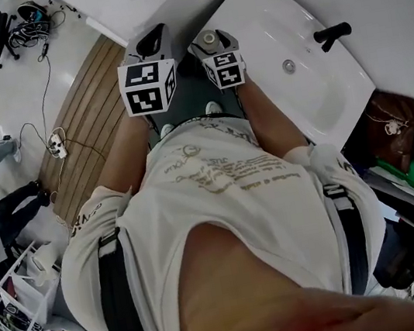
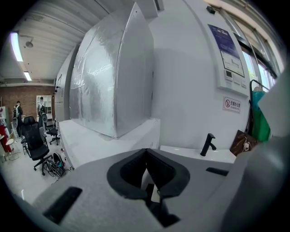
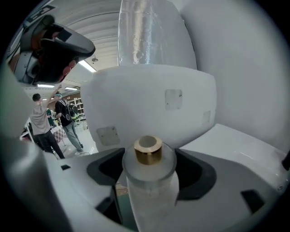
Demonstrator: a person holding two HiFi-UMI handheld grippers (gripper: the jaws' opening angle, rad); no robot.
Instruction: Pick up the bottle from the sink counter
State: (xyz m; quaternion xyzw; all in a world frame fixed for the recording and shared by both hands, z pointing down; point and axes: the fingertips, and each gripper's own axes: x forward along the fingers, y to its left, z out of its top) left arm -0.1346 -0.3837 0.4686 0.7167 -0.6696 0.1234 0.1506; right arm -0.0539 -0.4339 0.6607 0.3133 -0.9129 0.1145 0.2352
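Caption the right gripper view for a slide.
Right gripper open around a frosted, gold-necked bottle at the white sink counter.

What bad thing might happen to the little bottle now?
1. The bottle stands between the wide jaws of the right gripper, which don't seem to squeeze it yet. A bump might knock it over.
2. It sits near the end of the sink counter, so a tip might send it off the edge.
3. The jaws flank its rounded shoulder, so closing there might let it slip.
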